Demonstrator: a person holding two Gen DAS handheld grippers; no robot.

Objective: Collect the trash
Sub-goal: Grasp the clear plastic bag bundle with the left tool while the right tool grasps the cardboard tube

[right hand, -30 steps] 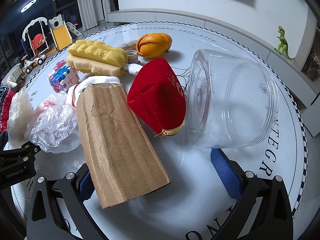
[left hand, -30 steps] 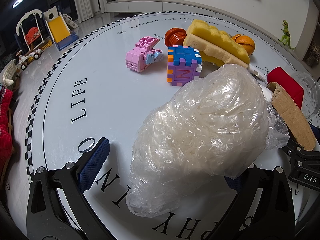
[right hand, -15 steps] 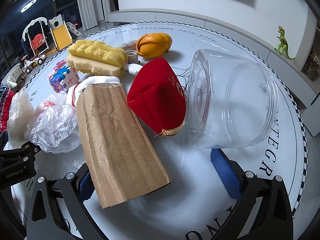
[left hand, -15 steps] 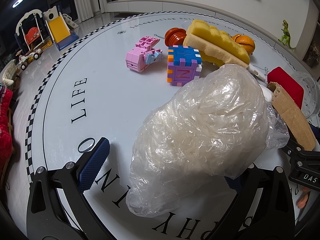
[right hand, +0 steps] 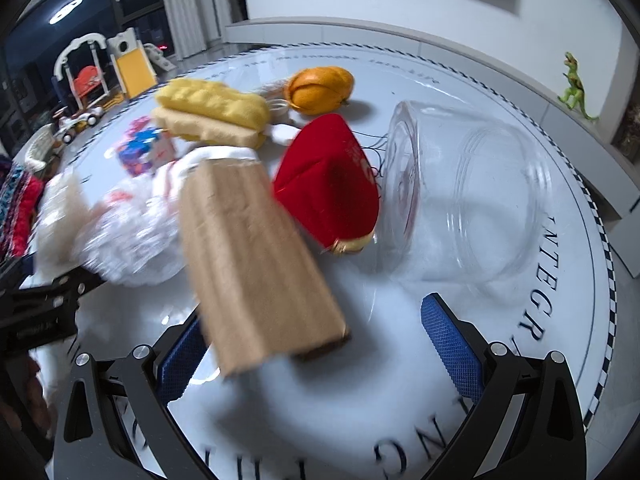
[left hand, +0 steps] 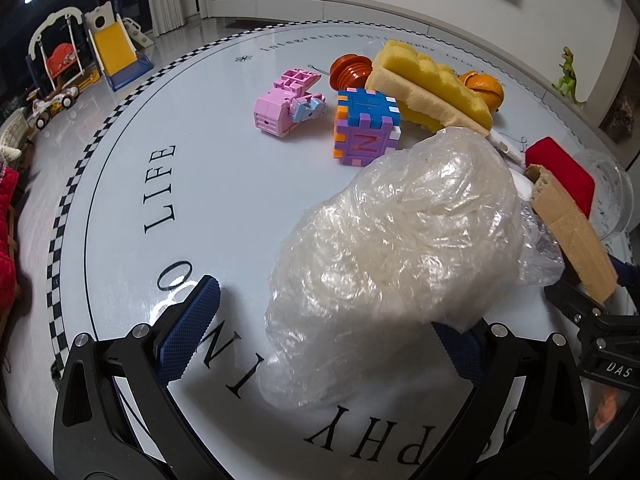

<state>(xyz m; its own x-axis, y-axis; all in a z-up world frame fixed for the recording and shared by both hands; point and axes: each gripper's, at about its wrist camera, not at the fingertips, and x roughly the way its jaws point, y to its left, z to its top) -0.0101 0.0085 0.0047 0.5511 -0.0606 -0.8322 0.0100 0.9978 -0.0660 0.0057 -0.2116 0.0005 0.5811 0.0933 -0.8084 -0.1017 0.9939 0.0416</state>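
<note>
Left wrist view: the left gripper (left hand: 328, 344) stands with its two blue-padded fingers (left hand: 192, 332) spread apart, and one crumpled clear plastic bag (left hand: 396, 248) lies between them on the round white table (left hand: 224, 200), against or over the right-hand pad; whether that pad touches it cannot be told. Taking the bag as the mark: beyond it sits one foam puzzle cube (left hand: 366, 128) bearing a red "N"; beyond the cube to the left, one pink brick toy (left hand: 286, 106); behind the cube, one orange ribbed part (left hand: 352, 74), two stacked yellow sponges (left hand: 430, 84) and one orange fruit (left hand: 482, 86). To the bag's right rests one strip of cardboard (left hand: 572, 236), with one red pouch (left hand: 560, 172) behind it. The table print reads "LIFE" to the bag's left; "DAS" shows on the other tool at the right edge.

Right wrist view, partly blurred: the right gripper (right hand: 316, 344) is also wide open, the near end of the cardboard (right hand: 252, 264) lying between its pads, close to the left one. Right of the cardboard lie the red pouch (right hand: 332, 196), then one clear jar (right hand: 468, 200) on its side. Left of the cardboard sits crumpled plastic (right hand: 132, 236). One green dinosaur figure (right hand: 576, 84) stands on the ledge well beyond the jar. Table lettering near the jar reads "NTEGR".
</note>
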